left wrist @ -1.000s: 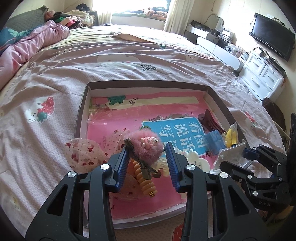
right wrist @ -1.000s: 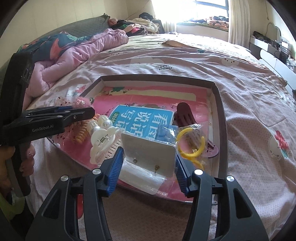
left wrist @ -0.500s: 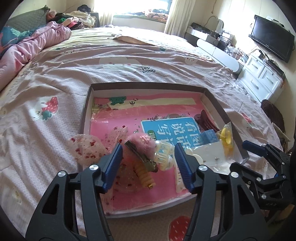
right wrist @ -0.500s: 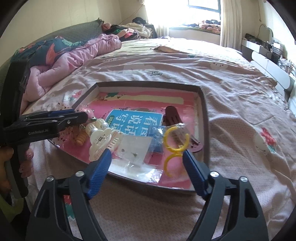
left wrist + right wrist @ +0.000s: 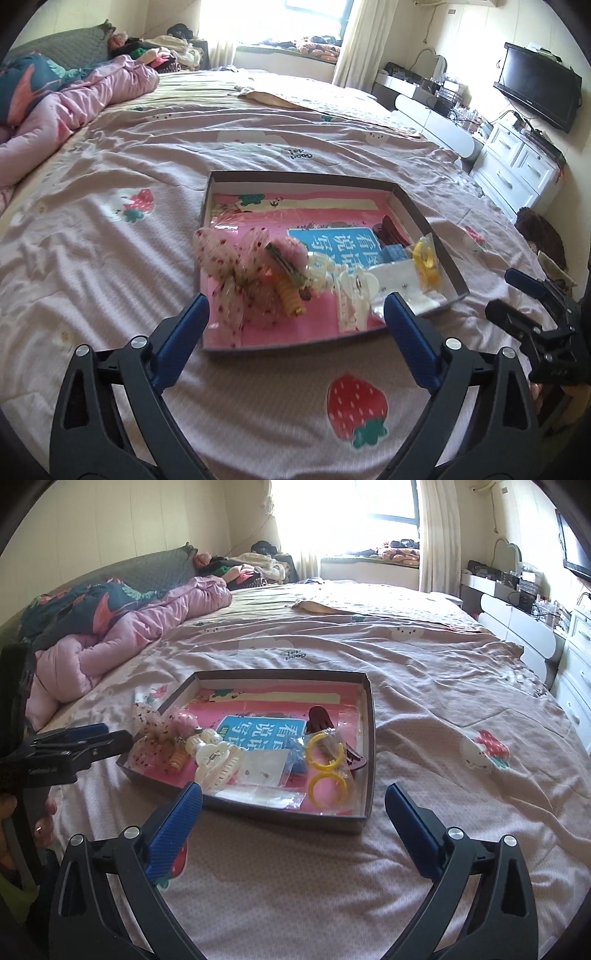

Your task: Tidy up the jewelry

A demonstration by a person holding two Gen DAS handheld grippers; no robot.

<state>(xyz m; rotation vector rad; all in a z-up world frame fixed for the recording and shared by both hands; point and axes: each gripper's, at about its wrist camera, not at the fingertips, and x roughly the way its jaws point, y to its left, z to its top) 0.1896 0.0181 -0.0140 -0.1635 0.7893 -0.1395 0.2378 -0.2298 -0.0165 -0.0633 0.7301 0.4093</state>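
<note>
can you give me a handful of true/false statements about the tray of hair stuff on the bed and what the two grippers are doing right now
1. The shallow dark-rimmed cardboard tray sits on the pink strawberry-print bedsheet. True.
2. The left gripper is clamped on the orange spiral hair tie. False: its jaws are wide open and empty, short of the tray.
3. The two yellow plastic rings lie in a clear bag near the tray's right wall. True.
4. The right gripper holds the white card of ear studs. False: it is open; the card lies in the tray.
5. The cream-white claw hair clip lies outside the tray on the sheet. False: it is inside the tray, beside the card.
</note>
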